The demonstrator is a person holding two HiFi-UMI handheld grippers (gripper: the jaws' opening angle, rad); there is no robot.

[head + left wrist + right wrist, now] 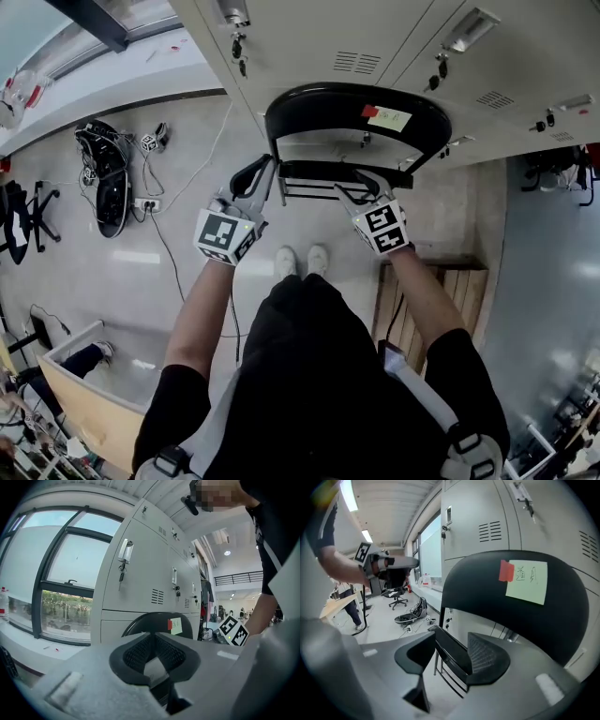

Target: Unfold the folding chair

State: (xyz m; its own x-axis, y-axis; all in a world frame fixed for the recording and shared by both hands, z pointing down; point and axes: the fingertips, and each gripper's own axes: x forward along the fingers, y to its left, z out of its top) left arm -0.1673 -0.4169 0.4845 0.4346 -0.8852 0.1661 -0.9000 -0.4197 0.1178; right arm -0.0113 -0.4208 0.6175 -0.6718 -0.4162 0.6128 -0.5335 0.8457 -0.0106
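The left gripper (264, 173) hovers at the folding chair's (356, 108) left side, jaws pressed together on nothing. The chair stands with its seat (342, 172) tipped up, lockers (309, 37) just behind it. The right gripper's (364, 187) half-open jaws straddle the seat edge, probably to swing it down.

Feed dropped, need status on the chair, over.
Left gripper shut, empty. Right gripper open around seat edge. Black folding chair folded, against grey metal lockers.
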